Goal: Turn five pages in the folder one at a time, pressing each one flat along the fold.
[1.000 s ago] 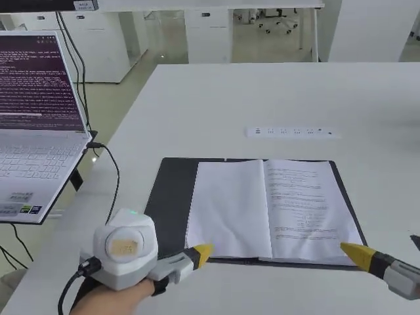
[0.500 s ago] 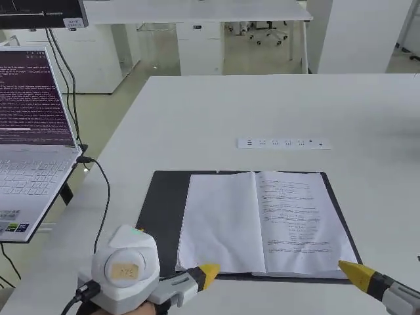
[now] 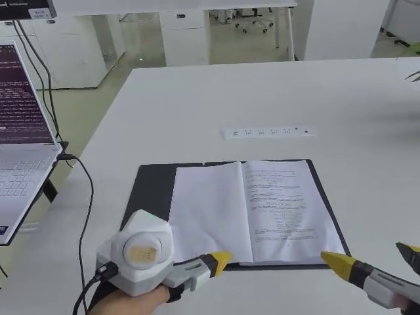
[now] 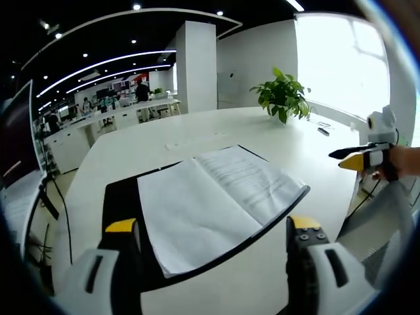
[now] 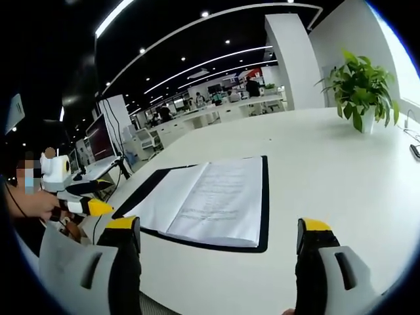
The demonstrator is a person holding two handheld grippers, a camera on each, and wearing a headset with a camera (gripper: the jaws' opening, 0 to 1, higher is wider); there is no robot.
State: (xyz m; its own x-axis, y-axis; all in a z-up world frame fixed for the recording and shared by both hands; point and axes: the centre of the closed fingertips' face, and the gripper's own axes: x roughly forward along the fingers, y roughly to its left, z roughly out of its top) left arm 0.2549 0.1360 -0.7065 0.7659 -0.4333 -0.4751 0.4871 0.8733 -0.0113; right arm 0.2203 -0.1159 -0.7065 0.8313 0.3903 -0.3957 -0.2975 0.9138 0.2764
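The folder (image 3: 152,190) lay open on the white desk (image 3: 197,98), blank page left, printed page right. The left tool (image 4: 213,224) hovered near its front-left corner, jaws wide, empty; the right tool (image 5: 218,224) hovered off its front-right corner, equally wide, empty.

Folder (image 3: 239,210) open flat on worktop (image 3: 197,98), near front edge. Power strip (image 3: 268,132) behind folder, apart from it. Laptop (image 3: 20,151) left of worktop, beyond its edge. Left tool (image 3: 220,261) before folder's front edge, left of fold. Right tool (image 3: 367,257) just before folder's front-right corner. Plant (image 5: 357,85) on worktop, far right.
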